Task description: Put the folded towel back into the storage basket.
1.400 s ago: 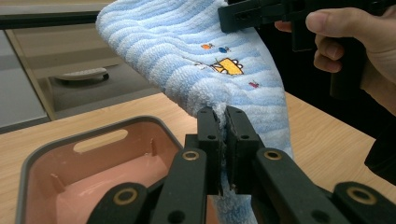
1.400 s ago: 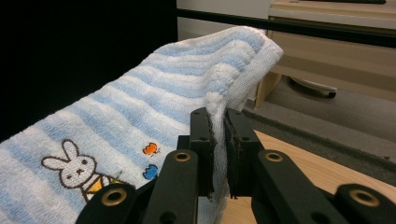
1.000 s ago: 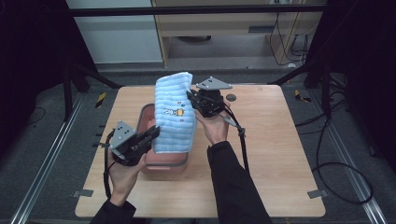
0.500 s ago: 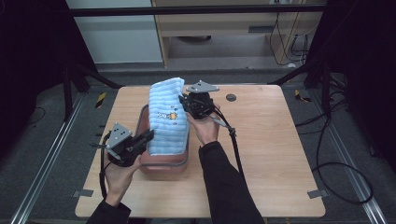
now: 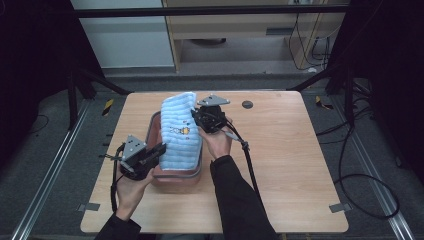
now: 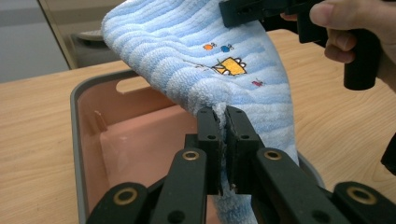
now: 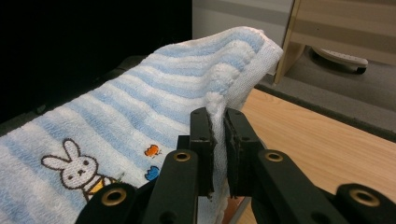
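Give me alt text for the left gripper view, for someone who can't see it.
The left gripper, its two black jaws shut, pinches the edge of a blue-and-white striped towel with small embroidered figures, held over an open pink bin on a wooden table. At upper right, a hand holds the right gripper on the towel's top edge.

A light wooden table (image 5: pixel 280 165) carries a pink, grey-rimmed tub (image 5: pixel 176 176) left of its middle; a small dark round disc (image 5: pixel 247 104) lies well beyond the tub, near the far edge
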The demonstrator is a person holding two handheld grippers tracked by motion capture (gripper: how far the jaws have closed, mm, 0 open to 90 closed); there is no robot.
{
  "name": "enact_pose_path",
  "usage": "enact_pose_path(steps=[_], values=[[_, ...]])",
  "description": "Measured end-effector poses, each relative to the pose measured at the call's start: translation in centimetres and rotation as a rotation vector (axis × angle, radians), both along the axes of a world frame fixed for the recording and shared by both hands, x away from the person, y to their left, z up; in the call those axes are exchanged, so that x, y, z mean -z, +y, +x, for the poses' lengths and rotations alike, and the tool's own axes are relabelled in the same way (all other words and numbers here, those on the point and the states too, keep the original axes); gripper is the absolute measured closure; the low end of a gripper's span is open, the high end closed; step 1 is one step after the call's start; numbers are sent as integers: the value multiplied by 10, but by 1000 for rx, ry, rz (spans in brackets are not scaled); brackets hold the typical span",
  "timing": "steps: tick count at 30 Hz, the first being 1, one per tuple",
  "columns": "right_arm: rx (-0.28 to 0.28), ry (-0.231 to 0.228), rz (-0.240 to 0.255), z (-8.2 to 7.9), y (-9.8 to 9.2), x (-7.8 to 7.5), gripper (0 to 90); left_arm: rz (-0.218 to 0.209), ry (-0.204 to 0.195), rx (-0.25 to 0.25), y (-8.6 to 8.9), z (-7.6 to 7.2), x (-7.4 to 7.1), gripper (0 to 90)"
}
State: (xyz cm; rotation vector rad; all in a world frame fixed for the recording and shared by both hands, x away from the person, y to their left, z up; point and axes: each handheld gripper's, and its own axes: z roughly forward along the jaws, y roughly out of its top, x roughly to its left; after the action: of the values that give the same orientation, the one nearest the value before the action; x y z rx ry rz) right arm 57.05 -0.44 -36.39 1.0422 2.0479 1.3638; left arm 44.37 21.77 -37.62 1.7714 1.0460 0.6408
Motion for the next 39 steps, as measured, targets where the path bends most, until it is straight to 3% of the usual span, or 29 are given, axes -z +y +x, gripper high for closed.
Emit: enact_pose_path(steps=[25, 39], values=[[4, 66, -50, 13, 16, 49, 828, 78, 101, -48, 9, 16, 40, 852], [7, 93, -76, 21, 22, 63, 818, 98, 157, -73, 12, 28, 55, 848]])
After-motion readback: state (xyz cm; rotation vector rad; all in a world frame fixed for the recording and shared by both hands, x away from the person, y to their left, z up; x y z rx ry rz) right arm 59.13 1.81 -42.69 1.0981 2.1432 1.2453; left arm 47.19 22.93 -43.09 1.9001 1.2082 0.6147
